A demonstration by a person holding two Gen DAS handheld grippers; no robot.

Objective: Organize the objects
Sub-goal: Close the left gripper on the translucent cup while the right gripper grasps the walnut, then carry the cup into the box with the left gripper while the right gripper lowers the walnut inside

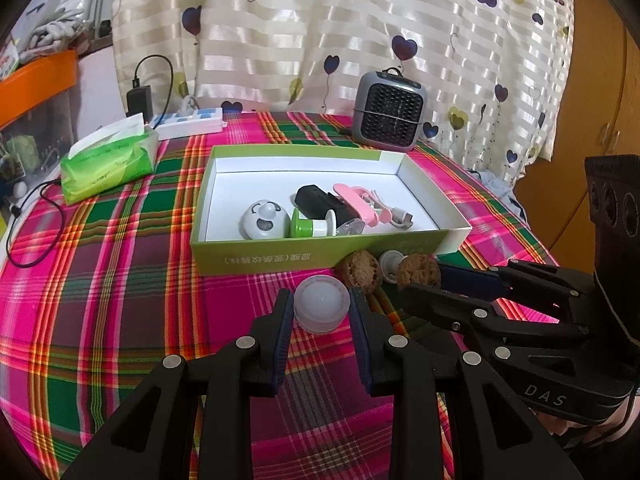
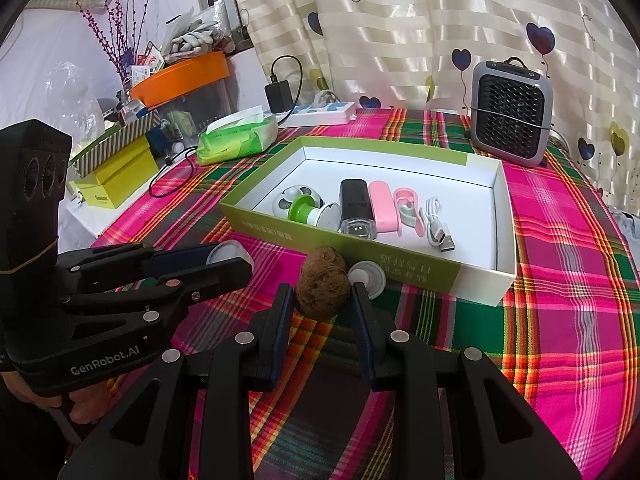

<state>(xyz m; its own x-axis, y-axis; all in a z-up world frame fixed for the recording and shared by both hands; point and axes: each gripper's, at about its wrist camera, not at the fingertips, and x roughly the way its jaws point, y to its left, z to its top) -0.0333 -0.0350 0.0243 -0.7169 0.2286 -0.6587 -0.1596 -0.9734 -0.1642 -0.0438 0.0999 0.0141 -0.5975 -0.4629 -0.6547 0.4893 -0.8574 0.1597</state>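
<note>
A shallow green box (image 1: 320, 250) with a white inside lies open on the plaid-covered bench (image 1: 120, 280). Along its near wall lie a white round gadget (image 1: 265, 219), a green-and-white spool (image 1: 312, 223), a black device (image 1: 324, 204), a pink case (image 1: 360, 204) and a white USB cable (image 1: 396, 214). Just outside that wall are two brown walnuts (image 1: 360, 271) (image 1: 418, 272), a small white cap (image 1: 390, 262) and a translucent round cap (image 1: 321, 304).

The right gripper (image 1: 420, 280), seen from the left wrist, bears white letters "DAS" on its body. The left gripper (image 2: 230, 258), seen from the right wrist, reads "GenRobot.AI" on its side. The green box (image 1: 280, 254) carries pale Chinese print on its near wall, too small and upside down to read.
</note>
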